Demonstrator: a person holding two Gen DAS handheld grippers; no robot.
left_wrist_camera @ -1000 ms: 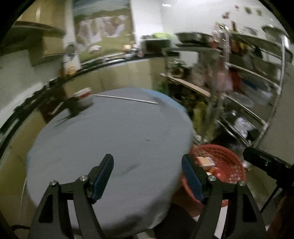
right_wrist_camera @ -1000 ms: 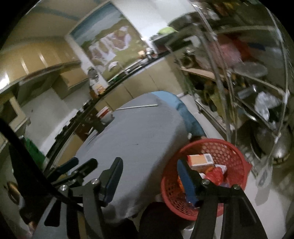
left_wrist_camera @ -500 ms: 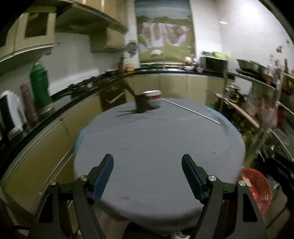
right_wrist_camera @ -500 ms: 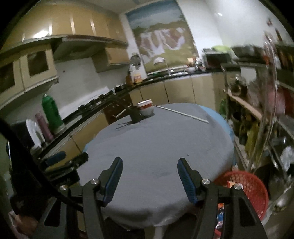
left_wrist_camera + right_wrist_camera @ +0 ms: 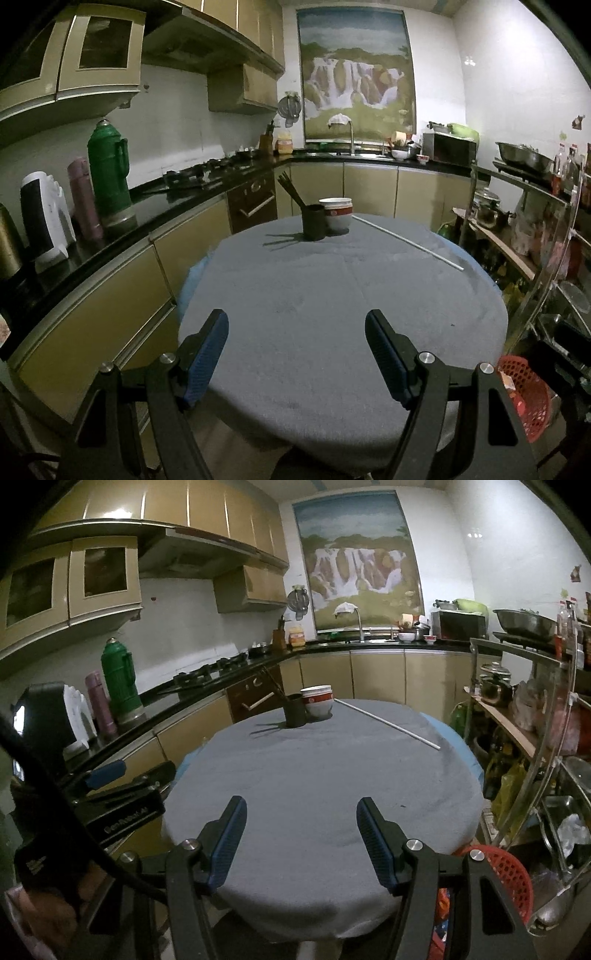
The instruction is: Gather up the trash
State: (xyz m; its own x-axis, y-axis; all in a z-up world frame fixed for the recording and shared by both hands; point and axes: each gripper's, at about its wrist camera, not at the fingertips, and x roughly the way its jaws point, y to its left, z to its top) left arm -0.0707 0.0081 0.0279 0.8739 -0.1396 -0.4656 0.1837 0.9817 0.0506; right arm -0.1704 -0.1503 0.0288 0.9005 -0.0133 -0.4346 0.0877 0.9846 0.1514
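Note:
A round table under a grey cloth (image 5: 332, 314) (image 5: 325, 775) fills both views. At its far side stand a dark cup with chopsticks (image 5: 313, 222) (image 5: 294, 709), a stack of white and red bowls (image 5: 336, 218) (image 5: 317, 702) and a long white rod (image 5: 406, 240) (image 5: 388, 722). A red mesh basket (image 5: 524, 395) (image 5: 498, 875) with packets sits on the floor at the table's right. My left gripper (image 5: 297, 360) is open and empty over the near table edge. My right gripper (image 5: 301, 843) is open and empty too. In the right wrist view the left gripper (image 5: 125, 775) shows at the left.
A black counter (image 5: 110, 229) with a green flask (image 5: 109, 173), a pink flask and a white appliance runs along the left. A metal rack (image 5: 546, 258) (image 5: 535, 738) with pots and bags stands at the right. Sink and microwave are at the back.
Both views have swung left and levelled, from the red basket at the table's right edge to the whole table. Both grippers have stayed open and empty.

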